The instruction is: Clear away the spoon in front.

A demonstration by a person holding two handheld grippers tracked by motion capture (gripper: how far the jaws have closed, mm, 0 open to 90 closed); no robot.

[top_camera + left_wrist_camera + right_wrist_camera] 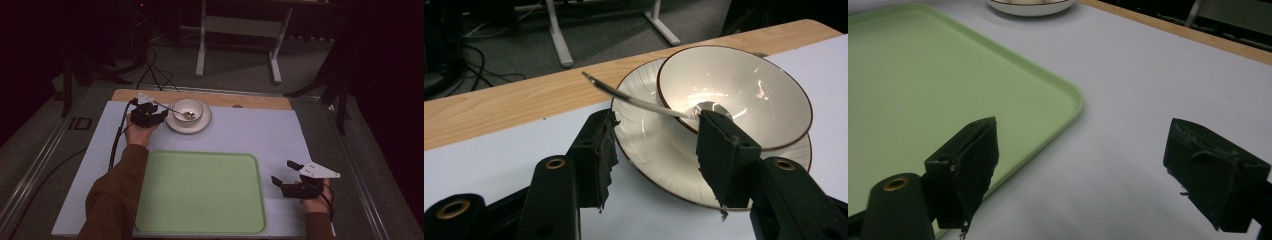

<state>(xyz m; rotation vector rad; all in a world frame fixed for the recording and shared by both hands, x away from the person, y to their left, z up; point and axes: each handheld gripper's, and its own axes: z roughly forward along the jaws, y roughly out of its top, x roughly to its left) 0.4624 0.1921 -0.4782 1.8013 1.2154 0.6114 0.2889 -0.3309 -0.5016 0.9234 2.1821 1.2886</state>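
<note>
Near the worktop's far left edge, my left tool (pixel 159 116) sits spread beside the bowl (pixel 734 92) on its saucer (pixel 649 145), spoon (pixel 634 100) inside. Glazed, slippery, breakable: I'd pinch the rim. My right tool (pixel 286 172) gapes idle beside the tray (pixel 200 192).

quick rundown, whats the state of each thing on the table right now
bowl: upright on the plate, spoon inside
spoon: bowl end in the bowl, handle resting over the rim
plate: flat under the bowl
green tray: flat on the table, nothing on it
left tool: open, jaws at the plate's edge
right tool: open, holding nothing, beside the tray
</note>
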